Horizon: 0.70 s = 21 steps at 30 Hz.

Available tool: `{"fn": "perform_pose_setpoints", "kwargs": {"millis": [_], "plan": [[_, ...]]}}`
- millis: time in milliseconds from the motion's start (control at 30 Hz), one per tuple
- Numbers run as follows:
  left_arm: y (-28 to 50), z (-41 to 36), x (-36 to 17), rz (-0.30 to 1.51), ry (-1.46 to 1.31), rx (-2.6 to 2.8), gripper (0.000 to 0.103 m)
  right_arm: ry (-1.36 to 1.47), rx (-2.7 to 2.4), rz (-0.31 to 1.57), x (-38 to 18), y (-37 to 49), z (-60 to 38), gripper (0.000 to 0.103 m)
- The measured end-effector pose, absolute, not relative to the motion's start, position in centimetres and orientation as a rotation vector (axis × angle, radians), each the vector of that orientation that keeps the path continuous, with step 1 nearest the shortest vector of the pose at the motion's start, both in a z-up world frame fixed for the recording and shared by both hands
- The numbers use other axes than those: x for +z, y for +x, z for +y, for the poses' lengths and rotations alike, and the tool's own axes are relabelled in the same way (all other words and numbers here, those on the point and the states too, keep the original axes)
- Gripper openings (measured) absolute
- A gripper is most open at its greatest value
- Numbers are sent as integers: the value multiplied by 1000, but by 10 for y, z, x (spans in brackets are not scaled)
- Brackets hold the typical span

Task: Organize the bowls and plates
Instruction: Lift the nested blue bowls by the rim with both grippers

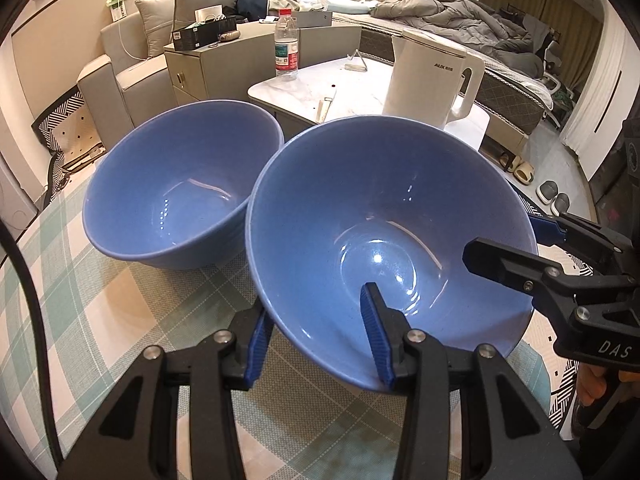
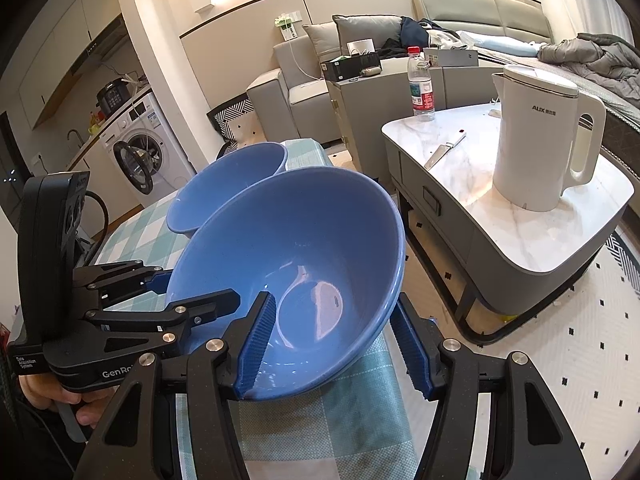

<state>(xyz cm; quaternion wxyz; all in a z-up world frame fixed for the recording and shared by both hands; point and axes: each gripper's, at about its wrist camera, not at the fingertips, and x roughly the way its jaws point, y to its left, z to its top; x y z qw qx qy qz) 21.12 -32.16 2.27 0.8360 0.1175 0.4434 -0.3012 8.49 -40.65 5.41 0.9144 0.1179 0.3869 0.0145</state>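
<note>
Two blue bowls are over the checked tablecloth. The near bowl [image 1: 384,232] [image 2: 292,240] is tilted and held by both grippers. My left gripper [image 1: 316,340] straddles its near rim, one finger inside and one outside, shut on the wall. My right gripper [image 2: 336,344] straddles the opposite rim the same way; it also shows in the left wrist view [image 1: 516,252] at the right. The second blue bowl [image 1: 180,184] [image 2: 232,180] sits upright on the cloth just beyond and left, close to the held bowl's rim.
The checked tablecloth [image 1: 100,320] covers the table; its edge drops off at the right [image 2: 360,420]. A marble side table [image 2: 520,208] stands beyond with a white kettle [image 2: 540,140], a water bottle [image 2: 420,84] and a knife [image 2: 444,152]. A washing machine [image 2: 140,152] stands far left.
</note>
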Motion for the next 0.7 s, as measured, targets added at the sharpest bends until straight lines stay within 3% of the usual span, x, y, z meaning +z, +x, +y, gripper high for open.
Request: {"fn": "perform_pose_setpoints", "kwargs": {"millis": [700], "plan": [[216,-322,22,941,234,-647,44,239,30,806,48,89,-408,61]]}}
